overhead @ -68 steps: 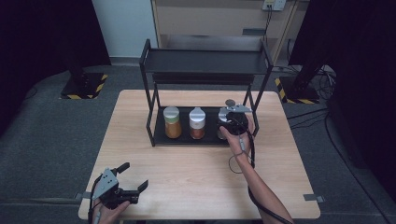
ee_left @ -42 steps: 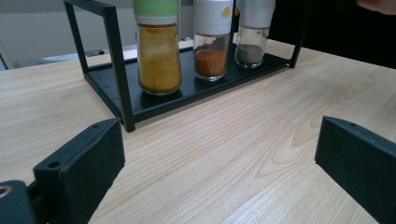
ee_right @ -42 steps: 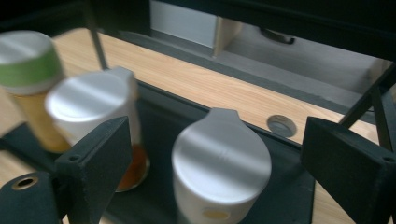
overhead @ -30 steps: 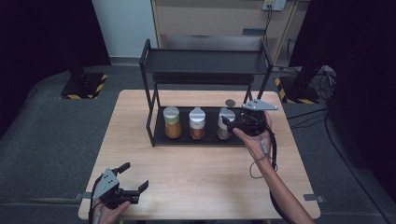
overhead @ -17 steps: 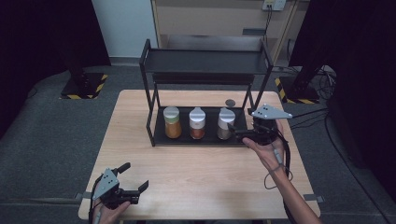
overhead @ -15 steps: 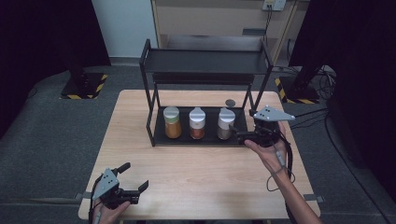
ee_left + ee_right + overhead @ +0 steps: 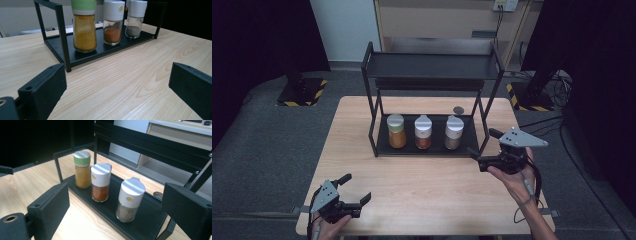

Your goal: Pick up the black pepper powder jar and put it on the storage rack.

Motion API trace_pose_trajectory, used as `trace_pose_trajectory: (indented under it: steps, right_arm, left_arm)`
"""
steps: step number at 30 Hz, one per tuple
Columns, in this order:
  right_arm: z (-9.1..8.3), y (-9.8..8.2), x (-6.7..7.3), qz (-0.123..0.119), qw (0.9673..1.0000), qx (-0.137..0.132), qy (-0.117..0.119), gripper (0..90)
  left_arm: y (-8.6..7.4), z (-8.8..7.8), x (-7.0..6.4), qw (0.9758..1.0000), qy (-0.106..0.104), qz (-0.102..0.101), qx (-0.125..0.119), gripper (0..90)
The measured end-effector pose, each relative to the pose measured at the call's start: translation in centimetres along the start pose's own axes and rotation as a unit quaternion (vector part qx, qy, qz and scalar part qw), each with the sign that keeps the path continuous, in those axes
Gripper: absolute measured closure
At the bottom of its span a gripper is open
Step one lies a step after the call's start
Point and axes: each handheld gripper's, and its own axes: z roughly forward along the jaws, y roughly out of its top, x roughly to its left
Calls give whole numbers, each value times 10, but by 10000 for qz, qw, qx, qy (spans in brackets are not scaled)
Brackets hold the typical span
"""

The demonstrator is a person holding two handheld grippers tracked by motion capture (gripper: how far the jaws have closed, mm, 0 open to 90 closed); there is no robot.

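A black two-tier rack (image 7: 432, 65) stands at the table's far middle. Its lower shelf bears three spice jars in a row: a yellow one with a green lid (image 7: 396, 131), an orange-red one with a white lid (image 7: 423, 132) and a grey one with a white lid (image 7: 454, 132). My right gripper (image 7: 483, 141) hovers just right of the rack's front corner, open and holding nothing, its jaws turned toward the jars. In the right gripper view the grey jar (image 7: 128, 200) is nearest. My left gripper (image 7: 356, 187) rests open at the near left edge, facing the yellow jar (image 7: 85, 32).
A small dark disc (image 7: 458, 109) lies on the table behind the rack. The rack's upper shelf is bare. Bare wooden table (image 7: 422, 185) stretches between the two grippers. Dark floor surrounds the table.
My right gripper has drawn back from the grey jar, moving right and toward the near edge. The grey jar stays on the shelf. The left gripper has not moved.
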Motion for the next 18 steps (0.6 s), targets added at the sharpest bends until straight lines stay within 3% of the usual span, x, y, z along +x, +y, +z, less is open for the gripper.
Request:
trace_pose_trajectory:
  steps: [3,13,18]
  right_arm:
    - [-10,-3,2,-112,9999,25,-9,81]
    - [-29,-32,4,-80,9999,19,116,62]
    - [-34,-48,6,-42,10000,3,39,51]
  left_arm:
    - [-1,1,1,10000,-12,-25,-14,1]
    - [0,3,2,10000,-88,10,24,0]
    - [-1,2,3,9999,-97,-28,-4,0]
